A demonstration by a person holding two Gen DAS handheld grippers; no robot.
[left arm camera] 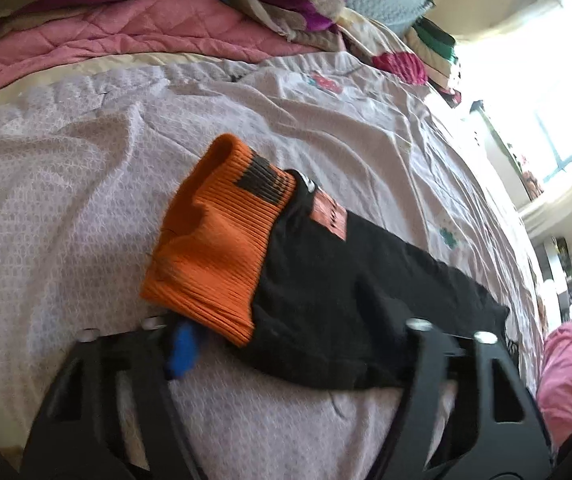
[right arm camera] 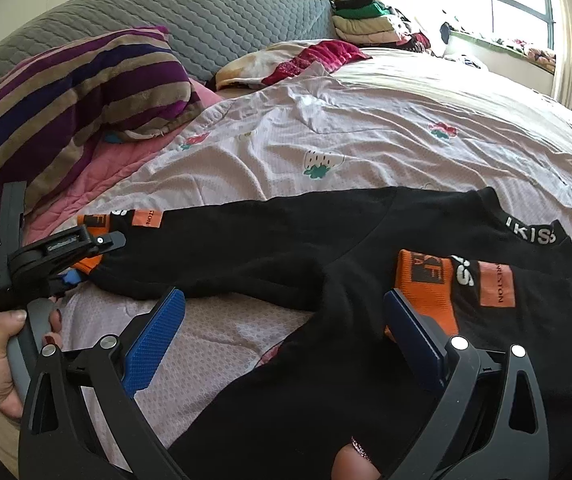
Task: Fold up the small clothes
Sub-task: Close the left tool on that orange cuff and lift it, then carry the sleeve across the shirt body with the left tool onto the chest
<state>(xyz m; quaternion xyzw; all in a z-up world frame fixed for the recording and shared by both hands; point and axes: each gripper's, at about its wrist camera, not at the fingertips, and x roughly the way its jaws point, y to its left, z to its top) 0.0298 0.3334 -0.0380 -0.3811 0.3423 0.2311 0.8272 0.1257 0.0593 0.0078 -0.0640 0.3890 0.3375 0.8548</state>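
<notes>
Right gripper (right arm camera: 286,340) hangs spread over the black trousers (right arm camera: 326,248) laid flat on the bed (right arm camera: 406,144), while left gripper (right arm camera: 97,256) brackets one orange cuff (left arm camera: 213,240), grip unclear, probably to fold the leg over.

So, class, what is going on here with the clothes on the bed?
A person is working on black trousers with orange cuffs, spread across a pink strawberry-print bedsheet, holding a two-finger gripper in each hand. The left gripper is at one orange cuff, its jaws partly closed around the cuff's edge. The right gripper is open, hovering just short of the other orange cuff. No fold shows yet.
</notes>
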